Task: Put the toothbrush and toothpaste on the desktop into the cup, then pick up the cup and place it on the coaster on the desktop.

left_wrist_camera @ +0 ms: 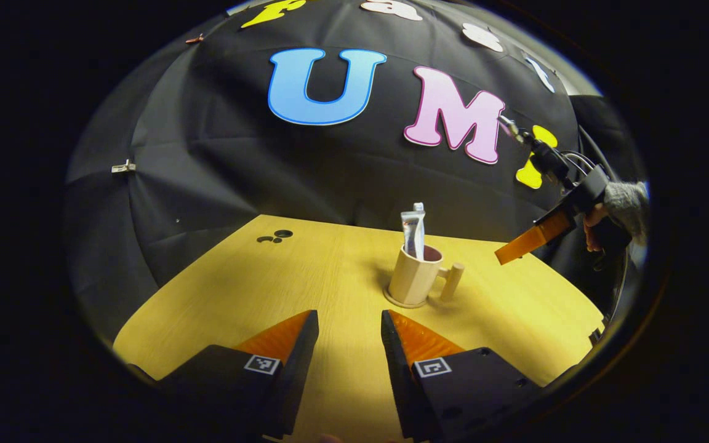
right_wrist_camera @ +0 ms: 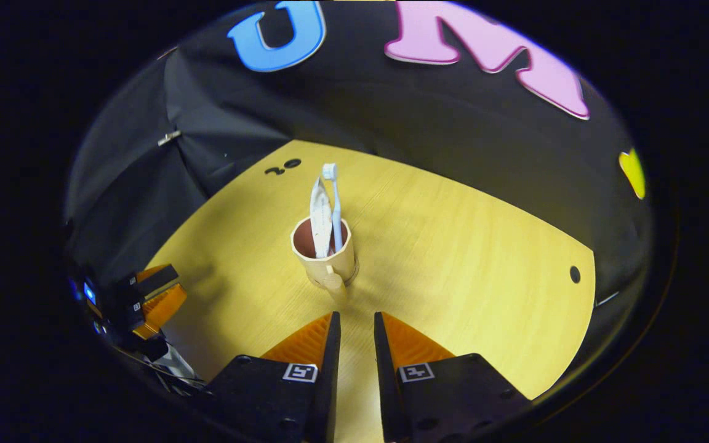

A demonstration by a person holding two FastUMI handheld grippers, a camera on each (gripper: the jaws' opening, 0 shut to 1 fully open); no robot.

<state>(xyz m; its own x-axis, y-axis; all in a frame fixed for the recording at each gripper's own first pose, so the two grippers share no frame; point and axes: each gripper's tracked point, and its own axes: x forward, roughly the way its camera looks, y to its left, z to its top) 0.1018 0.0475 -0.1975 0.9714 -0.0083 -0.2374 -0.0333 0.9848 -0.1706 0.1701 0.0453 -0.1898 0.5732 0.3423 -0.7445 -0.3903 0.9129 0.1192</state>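
One cup [right_wrist_camera: 324, 255] — bare wood desktop [right_wrist_camera: 465, 258]

No print on the toothpaste [left_wrist_camera: 414, 231] tube can be read.

Left claw [left_wrist_camera: 349, 326] gapes empty; right claw [right_wrist_camera: 356, 326] hangs slightly parted, empty, a hand [left_wrist_camera: 597, 224] gripping it.

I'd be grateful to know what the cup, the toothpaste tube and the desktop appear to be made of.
The cup looks like matte beige plastic, possibly 3D-printed: faceted walls, no shine, darker reddish inside. The toothpaste tube seems soft plastic or laminate, its flat end crimped and creased. The desktop looks like light wood or a wood-grain laminate, with fine parallel grain lines and a dull sheen.
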